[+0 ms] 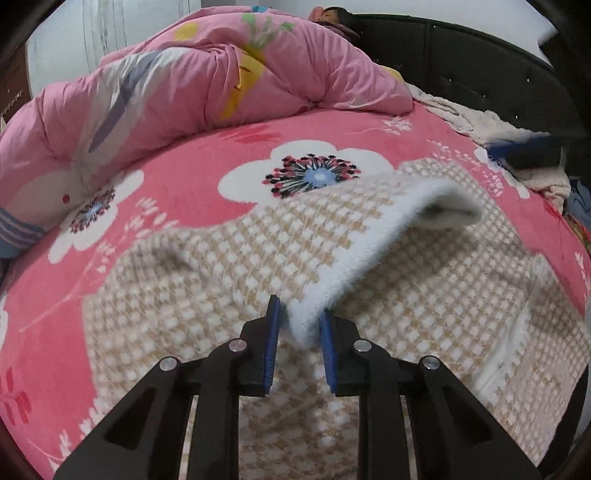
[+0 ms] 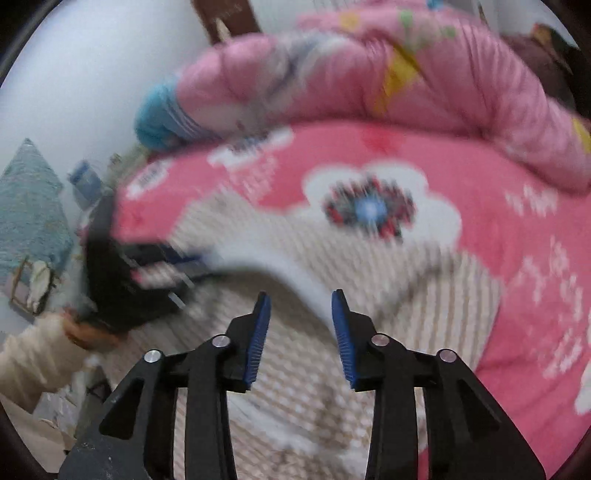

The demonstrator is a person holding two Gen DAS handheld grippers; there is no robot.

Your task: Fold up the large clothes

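Your left gripper (image 1: pixel 297 325) is clamped on the white hem of the checked garment (image 1: pixel 207 280), which trails ahead over the pink bedsheet (image 1: pixel 192 184). Your right gripper (image 2: pixel 301 317) stands parted, with nothing clearly pinched. Carry on one-handed and I'd expect the fold to skew or bunch.

Pale walls (image 1: pixel 59 44) behind a bed (image 1: pixel 192 192) under a pink flowered sheet; dark padded headboard (image 1: pixel 461 62) at right; heaped pink quilt (image 1: pixel 192 81); possibly a brown door (image 2: pixel 229 16), blurred.
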